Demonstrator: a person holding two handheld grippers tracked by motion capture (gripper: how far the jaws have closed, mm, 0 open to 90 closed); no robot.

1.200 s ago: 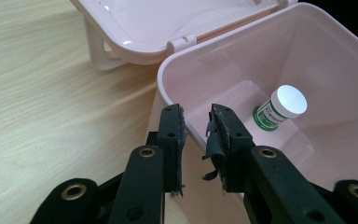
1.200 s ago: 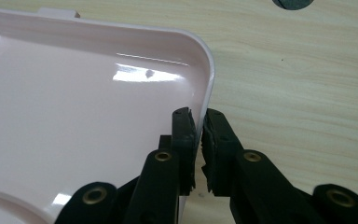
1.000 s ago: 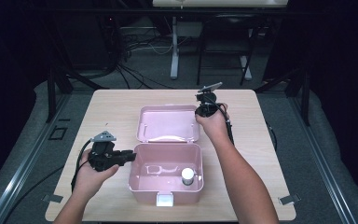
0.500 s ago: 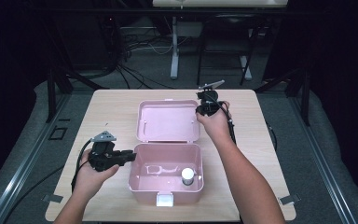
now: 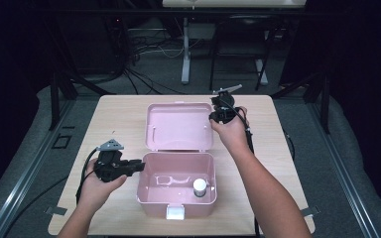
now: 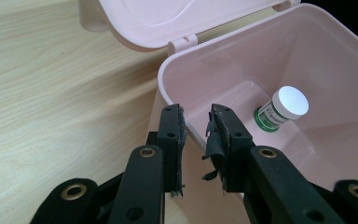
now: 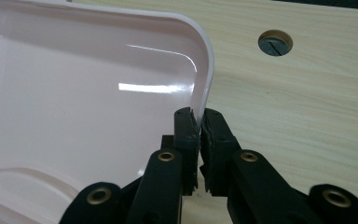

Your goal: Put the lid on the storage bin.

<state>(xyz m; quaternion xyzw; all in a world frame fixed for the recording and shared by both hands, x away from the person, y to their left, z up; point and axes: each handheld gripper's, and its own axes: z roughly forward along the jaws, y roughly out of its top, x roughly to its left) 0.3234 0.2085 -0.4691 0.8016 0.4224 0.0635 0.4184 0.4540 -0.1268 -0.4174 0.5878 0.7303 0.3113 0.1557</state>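
A pink box [image 5: 154, 201] stands open near the table's front, with its lid [image 5: 178, 126] swung back behind it. Inside, at the right, stands a small white-capped bottle [image 5: 199, 187] with a green label [image 6: 282, 108]. My left gripper [image 5: 140, 166] sits at the box's left wall [image 6: 307, 56], its jaws [image 6: 196, 114] closed over the rim, one inside and one outside. My right gripper [image 5: 213, 116] is shut on the lid's right edge near the far corner [image 7: 198, 116]. The lid's glossy inner face [image 7: 98, 93] tilts up off the table.
The light wooden table [image 5: 119, 124] has bare room to the left and right of the box. A round cable hole [image 7: 275, 43] lies in the tabletop beyond the lid. A white latch [image 5: 176, 213] sits on the box's front. Dark floor and stands surround the table.
My right hand has risen a little with the lid's edge in its jaws, so the lid's far edge stands higher. The left hand and box have stayed still.
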